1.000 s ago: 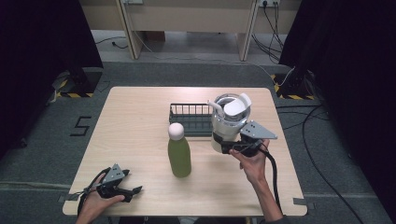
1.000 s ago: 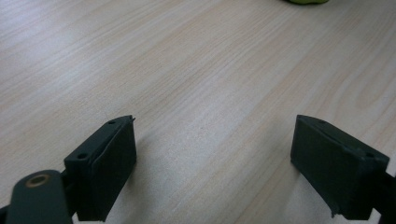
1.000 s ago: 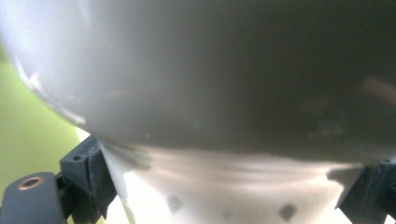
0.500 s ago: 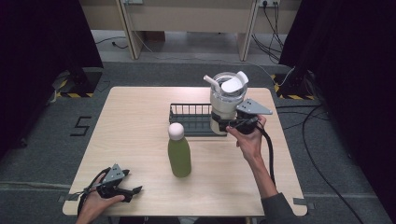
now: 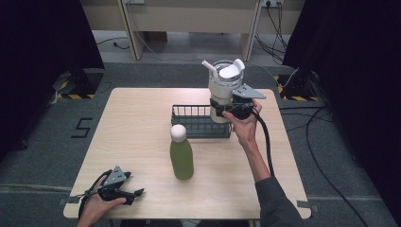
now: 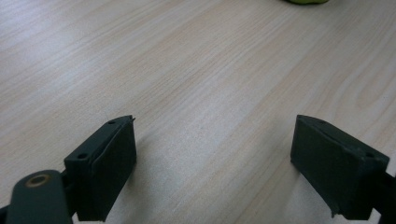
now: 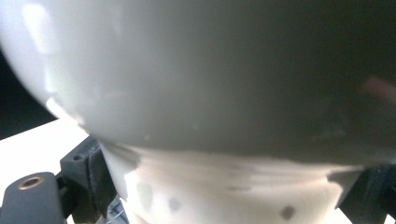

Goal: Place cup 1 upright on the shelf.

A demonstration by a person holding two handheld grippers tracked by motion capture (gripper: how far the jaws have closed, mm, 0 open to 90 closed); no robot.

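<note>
The right gripper [image 5: 226, 108] is closed on a white tumbler with a straw lid [image 5: 223, 90]. Its two black jaws press on the narrow lower part of the cup, one on each side, and in the right gripper view the pale body of the cup [image 7: 201, 84] stands directly between them. The tumbler is upright and held in the air, above the right end of the black wire basket [image 5: 195, 122], at the far right part of the wooden table [image 5: 137, 118]. I cannot tell from the high view if the bottom of the cup is already inside the basket or above its rim.

The left gripper [image 5: 126, 194] lies low at the near left corner of the table, in the person's left hand [image 5: 94, 210]. Its jaws are partly apart, at a middle width, and they hold nothing. In the left gripper view there is bare wood [image 6: 210, 93] between the two black pads [image 6: 114, 158], and they seem to rest on the table or just above it.

A green bottle with a white cap [image 5: 181, 153] stands upright near the middle of the table, just in front of the basket and well apart from both grippers.
</note>
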